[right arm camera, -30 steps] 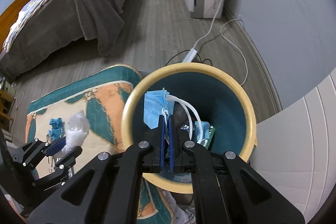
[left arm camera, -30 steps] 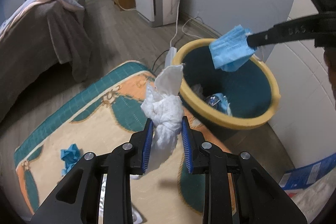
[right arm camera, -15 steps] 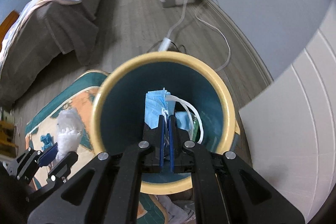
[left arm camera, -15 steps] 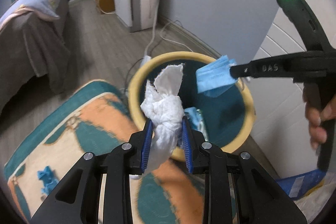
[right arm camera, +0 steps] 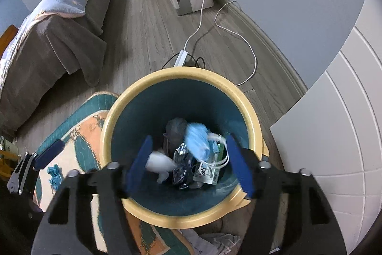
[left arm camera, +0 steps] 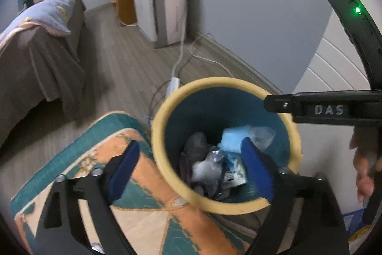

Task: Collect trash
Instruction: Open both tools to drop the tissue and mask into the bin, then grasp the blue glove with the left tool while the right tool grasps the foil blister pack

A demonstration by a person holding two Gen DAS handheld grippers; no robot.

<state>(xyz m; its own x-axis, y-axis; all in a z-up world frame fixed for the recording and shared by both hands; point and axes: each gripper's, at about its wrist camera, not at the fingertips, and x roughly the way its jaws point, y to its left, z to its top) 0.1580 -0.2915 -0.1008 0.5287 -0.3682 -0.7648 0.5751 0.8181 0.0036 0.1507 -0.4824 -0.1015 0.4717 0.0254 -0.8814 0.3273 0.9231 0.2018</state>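
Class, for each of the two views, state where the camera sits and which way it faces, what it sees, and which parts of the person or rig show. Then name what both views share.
Left wrist: on the left hand-held gripper, angled down at the bin; its open jaws, the right gripper's finger and a hand show.
Right wrist: on the right hand-held gripper, looking down into the bin; its open jaws and the left gripper's tip show.
Shared: bin, mask, tissue, rug, bed.

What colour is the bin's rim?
Pale yellow rim, teal inside; clearest in the right wrist view.
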